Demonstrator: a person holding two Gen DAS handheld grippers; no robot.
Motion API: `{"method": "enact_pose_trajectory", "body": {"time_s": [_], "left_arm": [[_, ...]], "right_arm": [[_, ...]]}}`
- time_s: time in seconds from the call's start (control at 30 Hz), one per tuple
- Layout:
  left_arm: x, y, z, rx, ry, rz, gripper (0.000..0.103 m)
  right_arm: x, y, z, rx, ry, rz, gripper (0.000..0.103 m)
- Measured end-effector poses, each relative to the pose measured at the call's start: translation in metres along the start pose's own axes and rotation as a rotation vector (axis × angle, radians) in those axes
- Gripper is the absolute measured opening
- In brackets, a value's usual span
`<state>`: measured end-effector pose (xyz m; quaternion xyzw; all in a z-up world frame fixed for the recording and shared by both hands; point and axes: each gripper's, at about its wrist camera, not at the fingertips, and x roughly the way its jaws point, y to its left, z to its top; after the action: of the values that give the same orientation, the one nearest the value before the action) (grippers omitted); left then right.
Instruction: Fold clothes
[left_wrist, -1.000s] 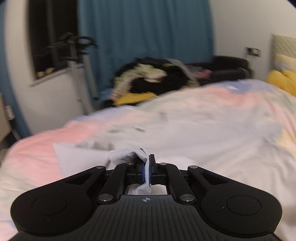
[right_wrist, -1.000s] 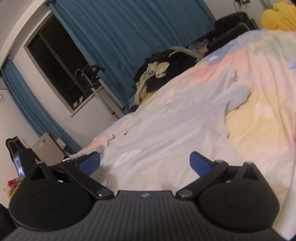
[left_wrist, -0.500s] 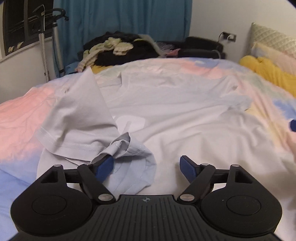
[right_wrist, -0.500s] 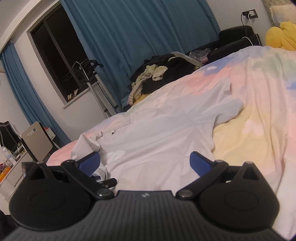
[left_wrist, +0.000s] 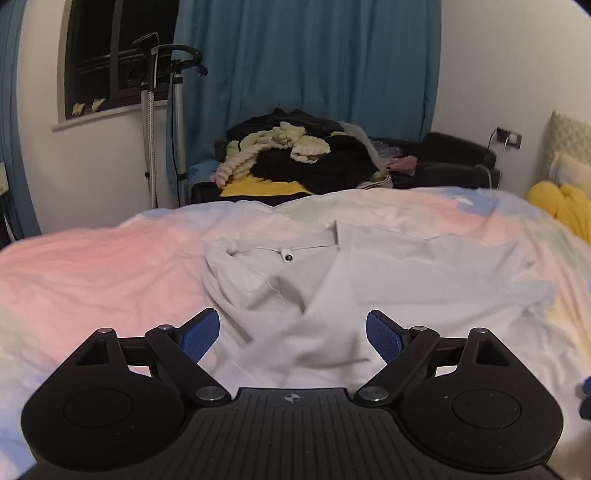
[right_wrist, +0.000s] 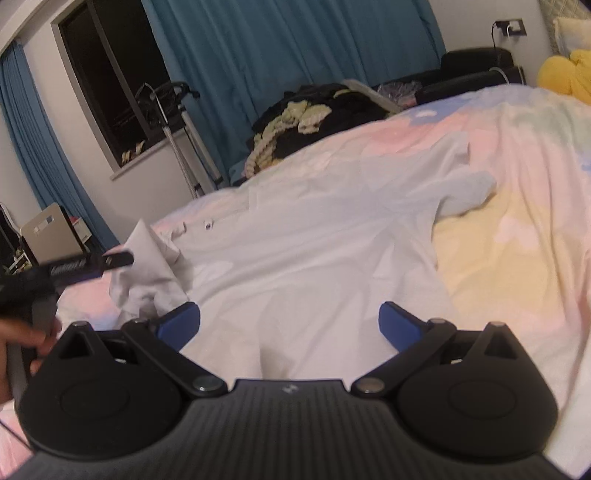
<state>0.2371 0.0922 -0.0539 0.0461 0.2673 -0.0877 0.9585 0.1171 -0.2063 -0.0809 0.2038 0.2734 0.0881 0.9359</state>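
A pale grey shirt (left_wrist: 388, 280) lies spread on the pastel bed cover (left_wrist: 92, 266); it also shows in the right wrist view (right_wrist: 314, 258). Its left sleeve is folded in over the body in a loose bunch (right_wrist: 147, 273). My left gripper (left_wrist: 291, 334) is open and empty, hovering just above the shirt's near left part; it shows from the side in the right wrist view (right_wrist: 110, 262). My right gripper (right_wrist: 290, 325) is open and empty above the shirt's lower hem. The right sleeve (right_wrist: 465, 192) lies spread out to the right.
A heap of dark, cream and yellow clothes (left_wrist: 295, 158) sits beyond the bed's far edge. A garment steamer stand (left_wrist: 162, 110) is by the window at left. A yellow pillow (left_wrist: 561, 206) lies at the far right. Blue curtains hang behind.
My left gripper was shut on the shirt's left sleeve, carried it in over the body, opened and let it drop, then drew back. My right gripper stayed open.
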Motion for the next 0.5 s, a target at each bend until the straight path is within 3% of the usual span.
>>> {"method": "enact_pose_trajectory", "body": {"time_s": [0.07,0.1,0.13,0.2,0.33,0.5], "left_arm": [[0.017,-0.003,0.007,0.008,0.115,0.003,0.051],[0.028,-0.005,0.009,-0.007,0.191,0.005,0.024],[0.036,-0.006,0.012,-0.029,0.253,0.006,0.008],[0.042,-0.006,0.022,-0.102,0.296,-0.013,0.002],[0.049,-0.006,0.058,-0.289,0.258,-0.088,0.001],[0.090,-0.037,0.074,-0.306,0.273,-0.083,0.001]], "right_arm": [[0.001,0.003,-0.002,0.004,0.006,0.010,0.103],[0.002,0.005,-0.003,0.006,0.009,0.015,0.103],[0.002,0.006,-0.004,0.008,0.011,0.020,0.103],[0.002,0.009,-0.006,0.012,0.016,0.030,0.103],[0.008,0.009,-0.009,0.034,0.036,0.032,0.103],[0.011,0.007,-0.009,0.032,0.030,0.021,0.103]]}}
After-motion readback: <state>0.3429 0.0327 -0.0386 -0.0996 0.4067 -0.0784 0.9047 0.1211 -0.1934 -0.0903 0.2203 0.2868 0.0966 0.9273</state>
